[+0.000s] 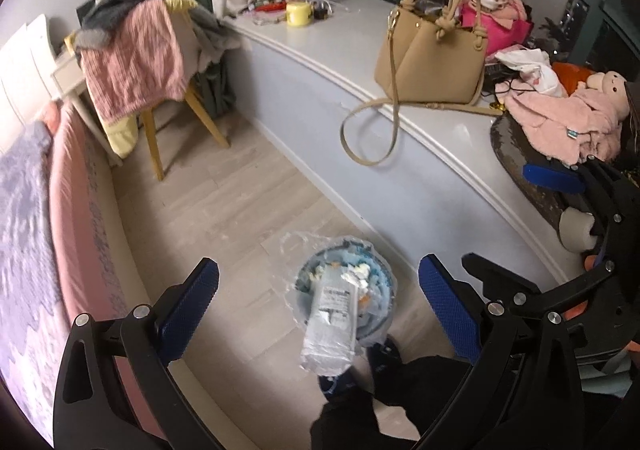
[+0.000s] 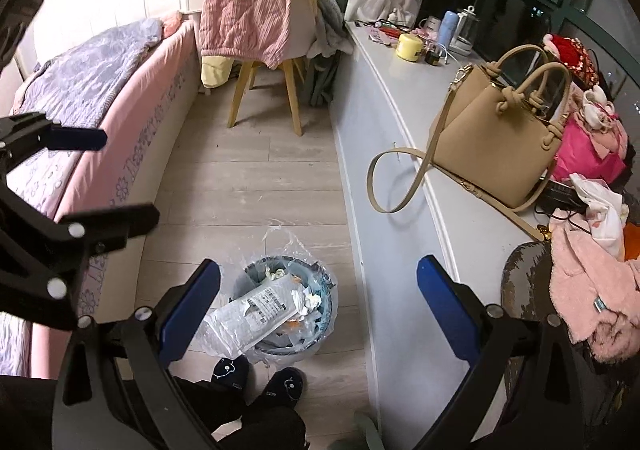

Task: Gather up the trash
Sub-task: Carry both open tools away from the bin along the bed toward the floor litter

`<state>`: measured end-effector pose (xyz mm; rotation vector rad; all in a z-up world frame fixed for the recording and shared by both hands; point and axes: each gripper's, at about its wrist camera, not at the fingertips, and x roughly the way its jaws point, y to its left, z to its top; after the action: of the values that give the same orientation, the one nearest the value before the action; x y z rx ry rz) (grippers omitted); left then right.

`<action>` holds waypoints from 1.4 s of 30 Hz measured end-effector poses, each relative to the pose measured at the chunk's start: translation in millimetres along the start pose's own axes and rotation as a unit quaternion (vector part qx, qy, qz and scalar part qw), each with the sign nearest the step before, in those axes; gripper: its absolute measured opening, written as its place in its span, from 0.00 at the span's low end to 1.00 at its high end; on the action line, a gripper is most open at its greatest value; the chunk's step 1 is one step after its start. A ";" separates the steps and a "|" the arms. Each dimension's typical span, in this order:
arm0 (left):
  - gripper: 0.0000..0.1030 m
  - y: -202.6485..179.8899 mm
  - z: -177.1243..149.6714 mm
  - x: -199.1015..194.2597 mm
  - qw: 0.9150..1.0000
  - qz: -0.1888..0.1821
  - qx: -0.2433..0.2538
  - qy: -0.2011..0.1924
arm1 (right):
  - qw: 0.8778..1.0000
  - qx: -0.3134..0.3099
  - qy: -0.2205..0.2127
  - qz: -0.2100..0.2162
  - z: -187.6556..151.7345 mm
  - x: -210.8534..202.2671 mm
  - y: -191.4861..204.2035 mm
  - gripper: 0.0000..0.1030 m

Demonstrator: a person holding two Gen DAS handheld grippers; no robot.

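Observation:
A small blue bin (image 1: 372,326) (image 2: 316,326) lined with a clear plastic bag stands on the wood floor, full of tissues and a grey-white printed plastic package (image 1: 330,320) (image 2: 256,314) that sticks out over its rim. My left gripper (image 1: 320,302) is open and empty, high above the bin. My right gripper (image 2: 318,300) is open and empty, also above it. The right gripper shows at the right edge of the left wrist view (image 1: 552,177), and the left one at the left edge of the right wrist view (image 2: 80,137).
A bed (image 2: 120,153) with pink sheet runs along the left. A white window ledge (image 2: 404,89) on the right holds a tan handbag (image 2: 496,137), clothes, a yellow tub (image 2: 410,45) and bottles. A wooden chair (image 2: 264,89) draped with clothes stands ahead. The person's dark slippers (image 2: 280,386) are by the bin.

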<state>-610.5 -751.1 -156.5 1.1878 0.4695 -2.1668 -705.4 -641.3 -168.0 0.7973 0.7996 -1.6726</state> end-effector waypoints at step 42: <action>0.94 -6.6 -240.5 -219.2 0.798 0.352 -0.489 0.004 | 0.842 -0.407 -0.067 0.348 -54.8 -114.7 191.5 0.93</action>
<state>-375.0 -533.9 -99.2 0.5984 0.8416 -0.9971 -489.2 -575.8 -125.3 0.2824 0.8753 -0.6119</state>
